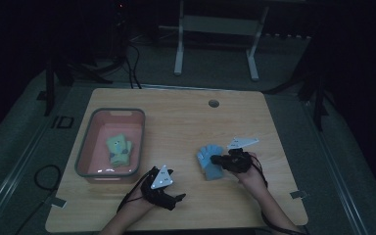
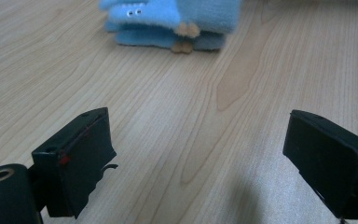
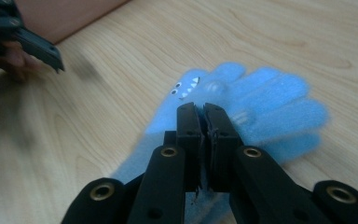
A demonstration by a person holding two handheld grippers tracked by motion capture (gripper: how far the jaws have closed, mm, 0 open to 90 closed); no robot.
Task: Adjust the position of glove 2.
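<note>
while one green glove [image 1: 119, 150] already lay in the pink bin [image 1: 84, 147], the right tongs [image 3: 203, 122] pinched the blue glove [image 3: 265, 103] on the tabletop [image 1: 176, 122]; the left tongs [image 2: 198, 158] sat spread nearby.

A dim lab: lone wooden table [image 1: 176, 112], cables [image 1: 132, 63], equipment stands [image 1: 215, 44].

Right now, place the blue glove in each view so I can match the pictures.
High view: blue glove right of centre on the table, at the right gripper.
Left gripper view: top centre, beyond the open jaws.
Right gripper view: centre, behind the shut jaws.
Shared landmark: wooden tabletop.
</note>
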